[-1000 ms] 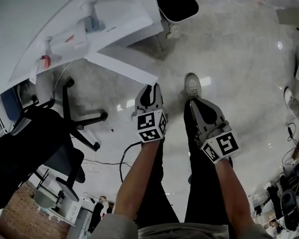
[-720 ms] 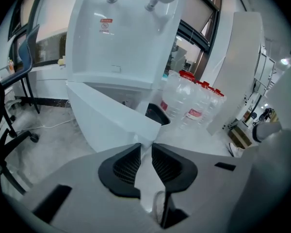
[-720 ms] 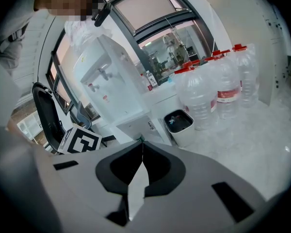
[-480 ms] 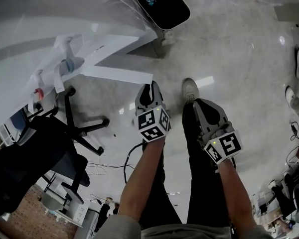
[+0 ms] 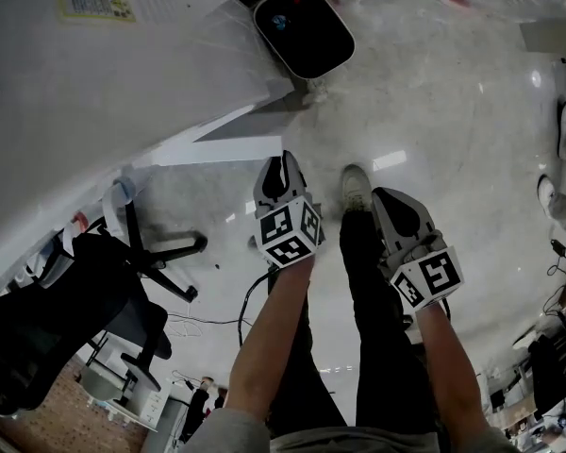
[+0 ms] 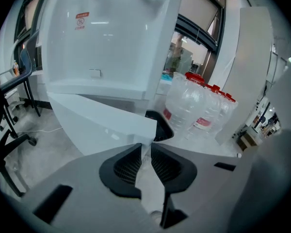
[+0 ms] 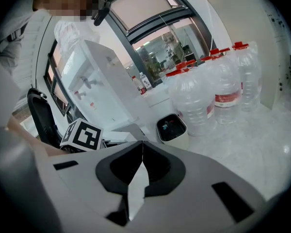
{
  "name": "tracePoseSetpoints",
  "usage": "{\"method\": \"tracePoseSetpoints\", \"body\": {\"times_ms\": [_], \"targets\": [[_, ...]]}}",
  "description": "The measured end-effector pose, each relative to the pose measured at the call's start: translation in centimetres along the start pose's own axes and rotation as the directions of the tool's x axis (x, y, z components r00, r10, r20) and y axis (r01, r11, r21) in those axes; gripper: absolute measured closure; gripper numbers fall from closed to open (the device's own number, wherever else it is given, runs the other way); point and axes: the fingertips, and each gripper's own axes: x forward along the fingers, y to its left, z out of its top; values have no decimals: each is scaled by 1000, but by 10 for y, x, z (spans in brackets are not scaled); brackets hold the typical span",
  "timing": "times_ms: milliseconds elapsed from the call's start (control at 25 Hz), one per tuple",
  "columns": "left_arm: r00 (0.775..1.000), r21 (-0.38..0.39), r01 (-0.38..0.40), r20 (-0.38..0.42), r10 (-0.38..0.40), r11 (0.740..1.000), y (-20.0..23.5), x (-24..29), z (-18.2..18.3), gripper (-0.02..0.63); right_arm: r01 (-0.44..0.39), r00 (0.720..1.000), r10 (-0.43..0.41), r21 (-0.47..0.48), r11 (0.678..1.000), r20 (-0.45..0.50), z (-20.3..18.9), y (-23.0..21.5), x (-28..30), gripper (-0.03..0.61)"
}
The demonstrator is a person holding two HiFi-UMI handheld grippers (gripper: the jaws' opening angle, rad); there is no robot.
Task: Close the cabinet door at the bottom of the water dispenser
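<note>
Head view first: the white water dispenser [image 5: 170, 74] filled the upper left of the frame. Its bottom cabinet door [image 5: 222, 149] stood swung out, a pale panel reaching toward the centre. The left gripper [image 5: 283, 161] sat at the centre, right at the door's free end. The right gripper [image 5: 385, 196] was just to its right, close to the person's shoe [image 5: 357, 185]. A black waste bin [image 5: 304, 28] showed at top centre and an office chair [image 5: 85, 291] at lower left.

On to the left gripper view: the dispenser towered across the upper left, and the open door slanted down from mid-left toward the jaws. The left gripper [image 6: 145, 144] had just been closing, and only a narrow slit was left between its pads. Nothing sat in that slit. The door's outer corner lay just past the tips, and contact could not be made out. Water bottles [image 6: 196, 106] with red caps stood at centre right, the bin dark below them.

The right gripper view: the right gripper [image 7: 142, 143] had its tips pressed together on nothing at all. The dispenser stood at upper left, the left gripper's marker cube beneath it. The bin was at centre and the bottles were ranked to the right.
</note>
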Motion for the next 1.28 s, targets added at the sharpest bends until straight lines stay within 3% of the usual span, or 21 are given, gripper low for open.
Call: {"method": "tracePoseSetpoints", "body": {"times_ms": [240,720,1080,1280], "targets": [[999,-22,-32,13,33,999,-8,21,22,548,-6,1000,6,0,1000,2,17,-16,9,566],[998,41,-52,41,50,998,-12,65,69,578,-4,1000,4,14,1000,4,32,-34,22,566],[999,40,-39,25,38,998,-16,59,59,598,-6,1000,6,15,1000,7,36,-33,24,566],[999,93,-10,44,6,996,-18,39,60,604,-4,1000,4,3,1000,20,33,-26,18,566]]}}
